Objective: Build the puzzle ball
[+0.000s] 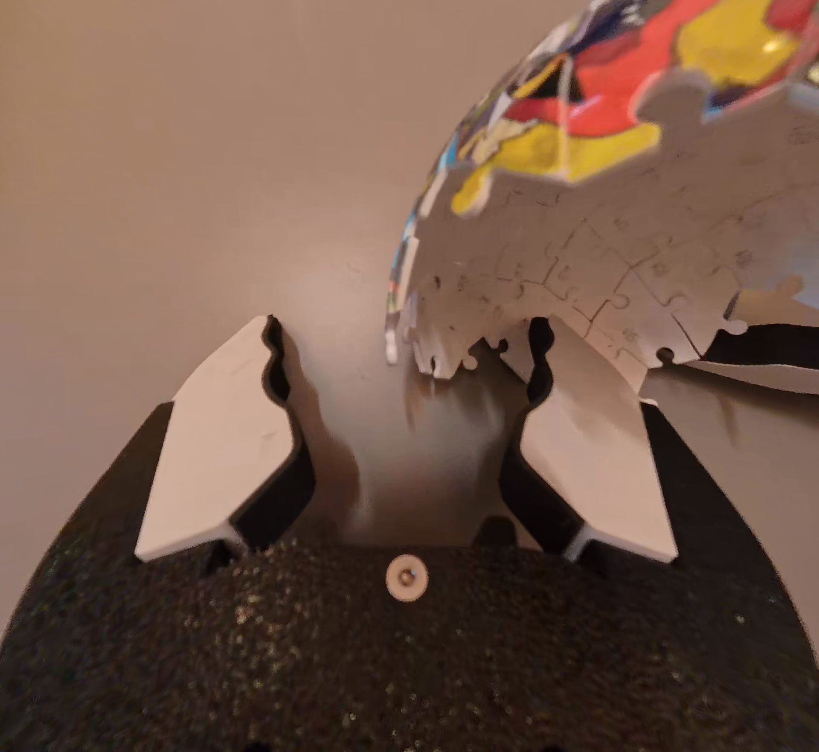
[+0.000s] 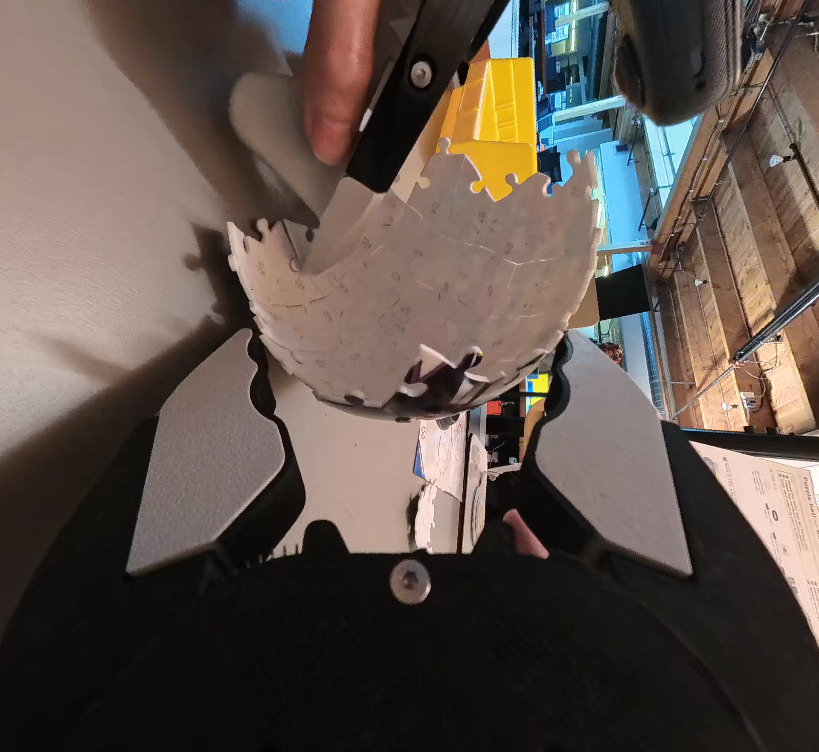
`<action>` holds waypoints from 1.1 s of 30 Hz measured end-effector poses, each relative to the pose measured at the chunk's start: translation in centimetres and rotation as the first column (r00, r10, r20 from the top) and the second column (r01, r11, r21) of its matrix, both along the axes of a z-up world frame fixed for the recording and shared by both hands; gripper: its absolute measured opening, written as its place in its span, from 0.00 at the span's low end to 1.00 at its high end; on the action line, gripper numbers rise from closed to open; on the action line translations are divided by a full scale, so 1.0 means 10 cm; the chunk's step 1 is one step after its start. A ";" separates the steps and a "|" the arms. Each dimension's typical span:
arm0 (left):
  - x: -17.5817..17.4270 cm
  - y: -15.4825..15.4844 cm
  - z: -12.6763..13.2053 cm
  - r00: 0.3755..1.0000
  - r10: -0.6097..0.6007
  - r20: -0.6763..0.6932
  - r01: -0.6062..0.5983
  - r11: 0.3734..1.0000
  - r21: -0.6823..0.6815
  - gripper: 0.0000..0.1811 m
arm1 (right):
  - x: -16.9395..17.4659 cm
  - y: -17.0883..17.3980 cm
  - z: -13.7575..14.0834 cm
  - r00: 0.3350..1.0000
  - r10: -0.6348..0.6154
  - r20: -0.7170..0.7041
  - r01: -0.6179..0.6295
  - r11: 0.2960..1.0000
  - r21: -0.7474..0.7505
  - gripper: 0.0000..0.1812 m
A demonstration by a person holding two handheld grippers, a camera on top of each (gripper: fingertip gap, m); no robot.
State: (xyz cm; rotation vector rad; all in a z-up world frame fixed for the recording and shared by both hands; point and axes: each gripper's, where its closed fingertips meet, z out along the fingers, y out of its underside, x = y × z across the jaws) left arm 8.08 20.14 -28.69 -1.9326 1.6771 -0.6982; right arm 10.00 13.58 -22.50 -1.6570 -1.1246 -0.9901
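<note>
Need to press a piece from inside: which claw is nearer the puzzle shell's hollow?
Left. The left claw has one finger inside the puzzle shell; the right claw has its tips flanking it outside.

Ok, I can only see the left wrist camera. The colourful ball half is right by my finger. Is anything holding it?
Observer: Yes. The right gripper has the puzzle shell between its fingers, and both seem to touch it.
Operator: Where is my gripper on it?
Observer: The left gripper is open and straddles the shell's rim, one finger inside the bowl and one outside.
Operator: Are there more pieces?
Observer: Yes, some joined white pieces lie on the table, next to a printed sheet.
</note>
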 end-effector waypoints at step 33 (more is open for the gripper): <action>-0.01 -0.03 0.01 1.000 -0.026 -0.006 0.027 0.992 0.121 0.59 | 0.00 0.00 0.00 1.000 -0.014 0.012 0.014 1.000 -0.002 0.65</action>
